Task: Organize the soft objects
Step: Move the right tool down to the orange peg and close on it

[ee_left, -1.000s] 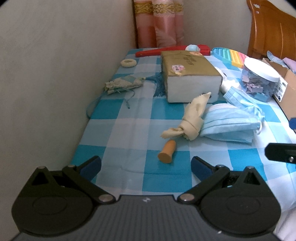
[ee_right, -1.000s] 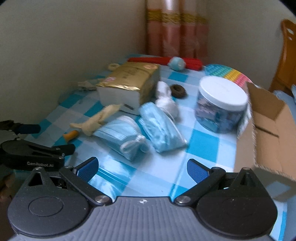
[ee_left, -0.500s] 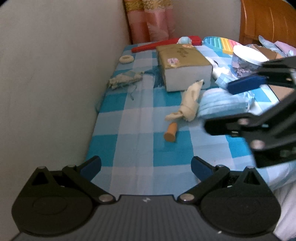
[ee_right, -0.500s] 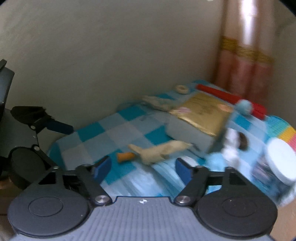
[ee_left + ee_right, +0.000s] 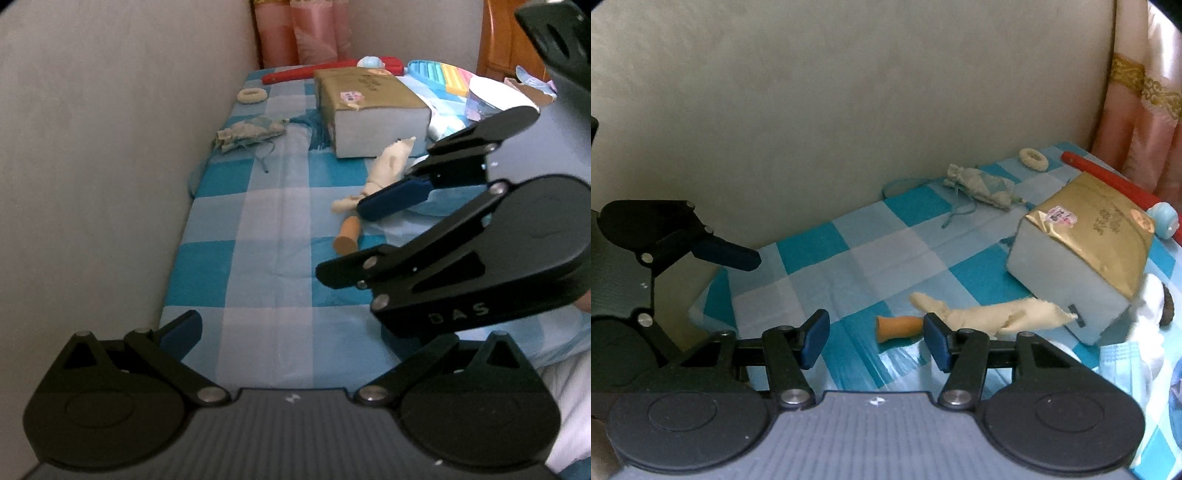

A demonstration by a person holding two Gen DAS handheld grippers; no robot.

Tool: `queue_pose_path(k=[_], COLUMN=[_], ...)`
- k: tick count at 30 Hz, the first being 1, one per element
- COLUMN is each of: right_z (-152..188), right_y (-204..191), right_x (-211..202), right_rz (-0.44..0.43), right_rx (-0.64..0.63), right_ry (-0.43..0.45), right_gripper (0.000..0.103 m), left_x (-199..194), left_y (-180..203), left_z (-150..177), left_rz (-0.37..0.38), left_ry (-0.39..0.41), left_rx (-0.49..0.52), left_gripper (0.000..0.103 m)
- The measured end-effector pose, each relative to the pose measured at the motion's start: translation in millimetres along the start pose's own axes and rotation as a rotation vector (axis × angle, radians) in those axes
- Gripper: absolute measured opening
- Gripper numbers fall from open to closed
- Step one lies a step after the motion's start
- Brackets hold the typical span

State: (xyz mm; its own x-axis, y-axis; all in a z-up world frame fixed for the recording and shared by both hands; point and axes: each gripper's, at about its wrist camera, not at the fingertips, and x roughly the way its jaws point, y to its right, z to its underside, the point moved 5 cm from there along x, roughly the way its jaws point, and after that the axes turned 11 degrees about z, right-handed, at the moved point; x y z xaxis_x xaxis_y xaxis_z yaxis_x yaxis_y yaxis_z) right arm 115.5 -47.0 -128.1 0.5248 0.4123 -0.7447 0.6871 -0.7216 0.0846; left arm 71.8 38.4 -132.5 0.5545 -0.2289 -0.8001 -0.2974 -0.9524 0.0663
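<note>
A cream twisted cloth (image 5: pixel 997 314) with an orange cork-like end (image 5: pixel 899 326) lies on the blue checked tablecloth (image 5: pixel 871 254); it also shows in the left wrist view (image 5: pixel 384 173). My right gripper (image 5: pixel 875 338) is open and low over the table, its fingers either side of the orange end, not touching. In the left wrist view the right gripper (image 5: pixel 358 240) crosses from the right. My left gripper (image 5: pixel 295 328) is open and empty at the table's near edge. A lacy pouch (image 5: pixel 979 182) lies by the wall. Blue face masks (image 5: pixel 1126 365) lie at the right.
A gold-topped box (image 5: pixel 1082 236) stands behind the cloth. A red toy wrench (image 5: pixel 325 70), a cream ring (image 5: pixel 252 95), a rainbow pop toy (image 5: pixel 443 74) and a jar (image 5: pixel 487 96) lie farther back. The wall (image 5: pixel 110 147) runs along the table's left side.
My right gripper has swung left and down toward the orange end of the cream cloth, and its fingers have narrowed a little. My left gripper has drawn back slightly. Nothing on the table has moved.
</note>
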Motion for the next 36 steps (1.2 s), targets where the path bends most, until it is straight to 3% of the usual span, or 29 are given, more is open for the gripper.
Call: queue_pose_path(k=[20,29,31,33,36], right_z=[2,0,-1,-1,1], right_y=[2,6,6,6,8], right_x=[10,11,11,10,9], right_rz=[-0.017,-0.006,-0.002,-0.014,-0.005], right_rx=[-0.06,-0.078,-0.086,-0.083,-0.083], right_ry=[-0.044,-0.046,-0.048,-0.047,-0.043], right_gripper=[0.061,0.054,0.049,0.033,0.031], left_x=[4,3,3,3,4], left_y=[-7,-4,-4,-4,-4], left_z=[0,1,1,1,0], left_rz=[0.044,0.065,0.068,0.072,0.074], left_ry=[0.001,-0.001,-0.001,-0.001,-0.003], left_rx=[-0.021,-0.008,-0.011,-0.018,-0.024], left_gripper=[0.102,0.102,0.102,0.102,0.102])
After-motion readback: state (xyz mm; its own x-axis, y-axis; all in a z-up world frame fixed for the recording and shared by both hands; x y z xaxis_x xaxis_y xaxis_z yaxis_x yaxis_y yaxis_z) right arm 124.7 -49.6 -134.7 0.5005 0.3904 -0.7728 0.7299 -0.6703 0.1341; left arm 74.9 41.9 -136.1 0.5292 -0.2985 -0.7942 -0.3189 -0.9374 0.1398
